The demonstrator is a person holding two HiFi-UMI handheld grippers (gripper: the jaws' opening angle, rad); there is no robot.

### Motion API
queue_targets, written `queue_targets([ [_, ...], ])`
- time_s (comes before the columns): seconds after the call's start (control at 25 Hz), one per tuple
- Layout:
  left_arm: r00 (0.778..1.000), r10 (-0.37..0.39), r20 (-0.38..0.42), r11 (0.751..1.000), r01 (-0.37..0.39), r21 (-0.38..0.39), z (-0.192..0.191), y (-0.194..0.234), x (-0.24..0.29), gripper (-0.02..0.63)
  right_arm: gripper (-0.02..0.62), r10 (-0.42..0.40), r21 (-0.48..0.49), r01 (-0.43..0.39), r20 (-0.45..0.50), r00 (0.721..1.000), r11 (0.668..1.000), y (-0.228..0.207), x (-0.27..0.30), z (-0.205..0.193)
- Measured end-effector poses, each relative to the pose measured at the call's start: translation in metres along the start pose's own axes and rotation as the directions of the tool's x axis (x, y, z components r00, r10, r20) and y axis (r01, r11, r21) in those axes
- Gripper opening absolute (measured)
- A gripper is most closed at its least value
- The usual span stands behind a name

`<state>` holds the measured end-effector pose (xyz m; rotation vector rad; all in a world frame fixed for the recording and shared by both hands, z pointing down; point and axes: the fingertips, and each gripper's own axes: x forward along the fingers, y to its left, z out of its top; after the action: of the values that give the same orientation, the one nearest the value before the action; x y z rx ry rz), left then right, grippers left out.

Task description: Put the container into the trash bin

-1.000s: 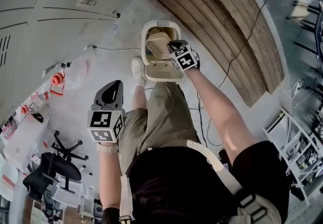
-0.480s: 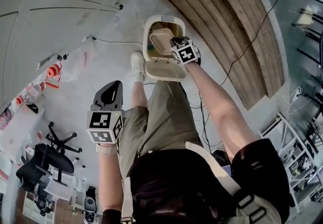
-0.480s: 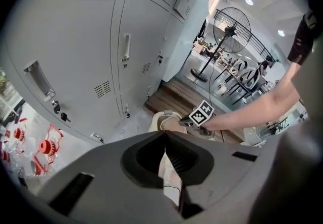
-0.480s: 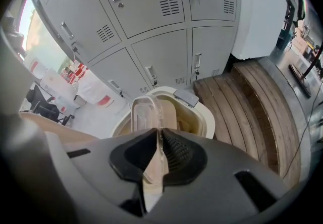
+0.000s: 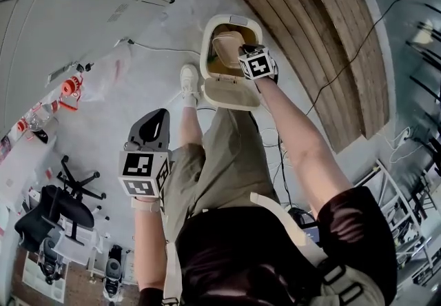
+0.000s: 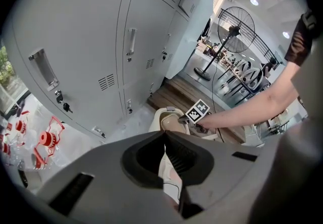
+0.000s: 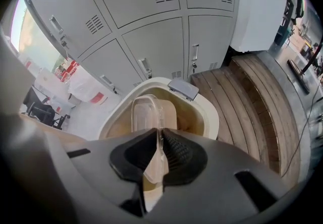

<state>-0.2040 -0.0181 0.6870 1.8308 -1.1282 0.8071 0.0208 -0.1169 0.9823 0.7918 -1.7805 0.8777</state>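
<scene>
Your right tongs (image 7: 159,142) are clamped on the clear container (image 7: 145,113), holding it edge-on just above the open bin (image 7: 210,113), ready to drop in, while your left tongs (image 6: 164,140), closed and empty, hang aside.

Bright, even light; fisheye-warped edges

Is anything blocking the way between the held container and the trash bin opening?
Nothing visible does. The clear plastic container, clamped in the right gripper, hangs directly above the open mouth of the cream trash bin.
</scene>
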Motion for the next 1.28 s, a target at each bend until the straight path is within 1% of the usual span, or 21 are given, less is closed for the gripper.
queue_targets([
  [0.28,1.000,0.004,-0.013,1.000,-0.004,-0.027,-0.014,0.002,0.005,0.009,0.049,-0.021,0.017,0.022,-0.033,0.999,1.000,-0.008,0.019,-0.001],
  [0.48,1.000,-0.004,-0.010,0.999,0.003,-0.035,-0.015,0.001,0.009,0.009,0.049,-0.011,0.005,0.012,-0.051,0.999,1.000,-0.006,0.028,-0.004],
  [0.56,1.000,-0.006,-0.008,0.999,0.006,-0.039,-0.015,0.001,0.010,0.009,0.049,-0.018,0.008,0.019,-0.057,0.998,1.000,-0.007,0.028,-0.003],
  [0.68,1.000,-0.011,-0.006,0.999,0.011,-0.045,-0.016,0.000,0.011,0.009,0.055,-0.003,0.018,0.005,-0.061,0.998,1.000,-0.005,0.028,-0.004],
  [0.84,1.000,-0.012,-0.006,0.999,0.012,-0.048,-0.016,0.001,0.012,0.009,0.086,0.005,0.019,-0.004,-0.061,0.998,1.000,-0.004,0.028,-0.003],
  [1.28,1.000,-0.016,0.004,0.999,0.016,-0.045,-0.011,-0.002,0.012,0.009,0.080,0.008,0.000,-0.008,-0.064,0.998,1.000,0.002,0.022,-0.001],
])
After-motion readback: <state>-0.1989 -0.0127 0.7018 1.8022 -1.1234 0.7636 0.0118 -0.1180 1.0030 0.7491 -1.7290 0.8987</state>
